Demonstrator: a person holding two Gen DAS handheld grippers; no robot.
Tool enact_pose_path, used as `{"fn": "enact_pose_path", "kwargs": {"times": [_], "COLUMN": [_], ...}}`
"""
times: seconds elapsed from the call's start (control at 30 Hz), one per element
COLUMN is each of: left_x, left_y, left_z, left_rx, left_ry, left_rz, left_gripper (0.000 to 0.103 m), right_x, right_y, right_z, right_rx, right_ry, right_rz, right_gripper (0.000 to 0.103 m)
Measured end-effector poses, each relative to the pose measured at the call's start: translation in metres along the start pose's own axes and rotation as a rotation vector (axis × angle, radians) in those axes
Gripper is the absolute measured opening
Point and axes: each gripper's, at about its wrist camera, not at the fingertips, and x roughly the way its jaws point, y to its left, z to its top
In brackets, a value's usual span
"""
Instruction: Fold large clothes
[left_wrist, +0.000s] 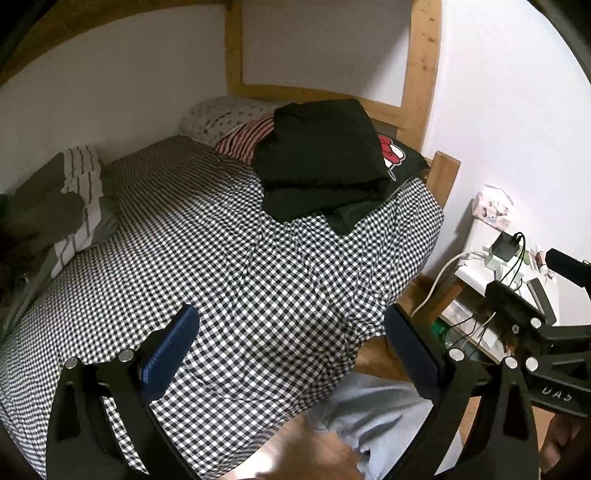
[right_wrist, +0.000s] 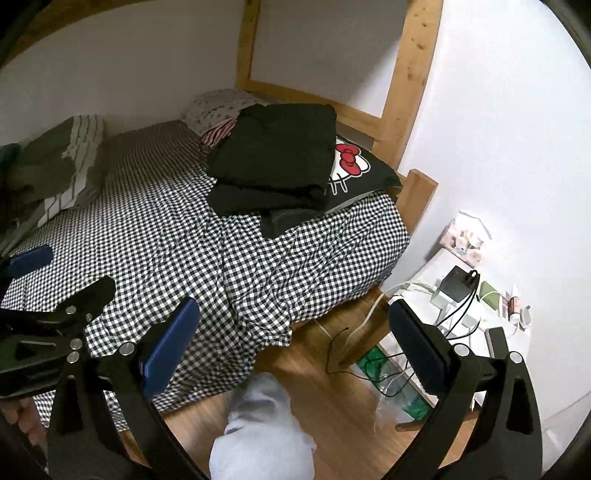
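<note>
A black garment (left_wrist: 317, 158) (right_wrist: 273, 158) lies folded in a thick stack at the head of the bed, partly on a black cartoon-print pillow (left_wrist: 397, 157) (right_wrist: 354, 170). The bed carries a black-and-white checked cover (left_wrist: 221, 251) (right_wrist: 166, 229). My left gripper (left_wrist: 291, 354) hovers open over the bed's near edge, nothing between its blue pads. My right gripper (right_wrist: 295, 350) is also open and empty, above the bed's side and the wooden floor. Both are well short of the folded garment. The right gripper's body (left_wrist: 524, 325) shows in the left wrist view.
A green and striped bundle of bedding (left_wrist: 62, 206) (right_wrist: 55, 162) lies along the wall. A striped cloth (left_wrist: 245, 138) and patterned pillow (left_wrist: 221, 114) sit behind the stack. A white side table (right_wrist: 469, 317) with chargers and cables stands right. A person's light grey trouser leg (right_wrist: 262, 428) is below.
</note>
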Motion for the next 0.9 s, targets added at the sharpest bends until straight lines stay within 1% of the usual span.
{"fn": "enact_pose_path", "kwargs": {"times": [0.23,0.33,0.43,0.5,0.63,0.7,0.9], "left_x": [0.0003,-0.0011,-0.0004,0.0002,0.002,0.0022,0.0043], "left_y": [-0.0006,-0.0033,-0.0008,0.0004,0.0026,0.0034,0.0032], "left_z": [0.0,0.0002,0.0009,0.001,0.0013,0.0015,0.002], "left_rx": [0.022,0.044,0.028,0.03,0.02,0.023,0.029], "left_ry": [-0.005,-0.023,-0.017,-0.019,-0.014,-0.017,-0.019], "left_rz": [0.017,0.066,0.046,0.065,0.057,0.075,0.085], "left_gripper": [0.098,0.098,0.098,0.098,0.098,0.098,0.098], "right_x": [0.0035,0.0031,0.0056,0.0057,0.0049,0.0058,0.005], "right_y": [0.0009,0.0007,0.0003,0.0002,0.001,0.0017,0.0018], "right_z": [-0.0009,-0.0014,-0.0021,-0.0022,-0.0026,-0.0033,-0.0027], "right_rx": [-0.002,-0.005,-0.008,-0.008,-0.013,-0.019,-0.023], "right_ry": [0.005,0.004,0.01,0.011,0.009,0.01,0.008], "right_rz": [-0.002,-0.004,-0.002,-0.001,0.0,-0.005,0.001], "right_gripper": [0.1,0.1,0.1,0.1,0.1,0.1,0.1]}}
